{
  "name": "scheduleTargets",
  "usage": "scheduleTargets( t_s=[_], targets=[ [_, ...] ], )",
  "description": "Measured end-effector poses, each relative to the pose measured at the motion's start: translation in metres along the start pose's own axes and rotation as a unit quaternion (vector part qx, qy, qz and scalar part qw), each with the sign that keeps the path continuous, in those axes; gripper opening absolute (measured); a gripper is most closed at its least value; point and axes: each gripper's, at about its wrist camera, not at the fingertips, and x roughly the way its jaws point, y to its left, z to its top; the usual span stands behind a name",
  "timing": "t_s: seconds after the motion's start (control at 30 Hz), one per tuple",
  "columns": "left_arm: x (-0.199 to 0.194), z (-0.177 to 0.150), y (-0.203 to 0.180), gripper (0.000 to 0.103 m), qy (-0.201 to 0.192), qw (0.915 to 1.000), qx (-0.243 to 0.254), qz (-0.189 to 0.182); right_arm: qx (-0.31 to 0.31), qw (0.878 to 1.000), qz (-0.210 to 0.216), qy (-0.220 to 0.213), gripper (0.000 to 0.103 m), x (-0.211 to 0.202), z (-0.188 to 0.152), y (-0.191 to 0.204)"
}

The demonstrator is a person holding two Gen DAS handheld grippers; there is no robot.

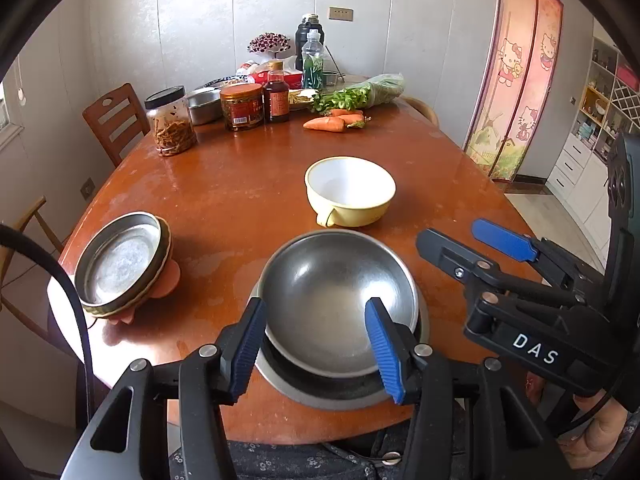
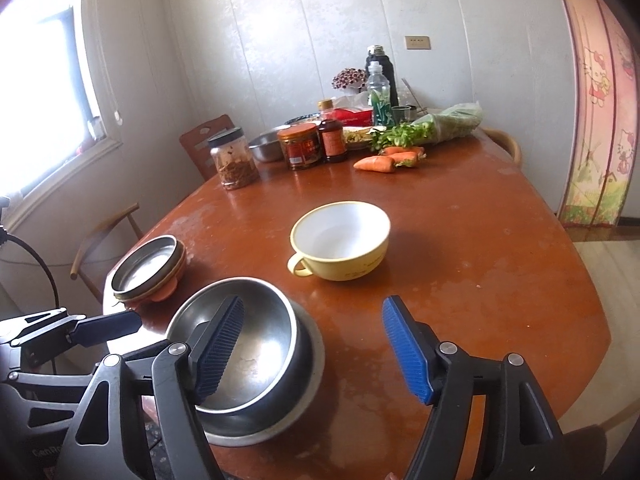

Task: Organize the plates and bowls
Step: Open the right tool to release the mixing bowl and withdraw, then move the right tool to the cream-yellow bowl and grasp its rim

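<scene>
Steel showed at the near edge of the wooden surface (image 1: pixel 248 184), where the metal bowl (image 1: pixel 336 300) sat nested in a wider metal dish (image 1: pixel 320 394), and your left gripper (image 1: pixel 320 350) hung over its near rim with jaws spread wide, holding nothing. Your right gripper (image 2: pixel 316 354) hovered just right of that bowl, jaws equally wide and empty. The yellow handled bowl (image 2: pixel 340 240) stood beyond, and the stacked shallow dishes (image 1: pixel 120 264) lay to the left.
</scene>
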Motion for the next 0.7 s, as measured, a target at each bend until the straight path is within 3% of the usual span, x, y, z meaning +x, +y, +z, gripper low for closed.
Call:
scheduleTargets(
  t_s=[0.33,0.7],
  targets=[
    [0.027,0.025,0.01,0.053,0.002,0.9999,-0.009,-0.008,0.043,0.999,-0.017,-0.008,0.076,0.008,0.0,-0.032],
    [0.061,0.07,0.027,0.054,0.0,0.9998,0.0,-0.018,0.086,0.995,-0.031,0.024,0.077,0.045,0.001,-0.052]
  ],
)
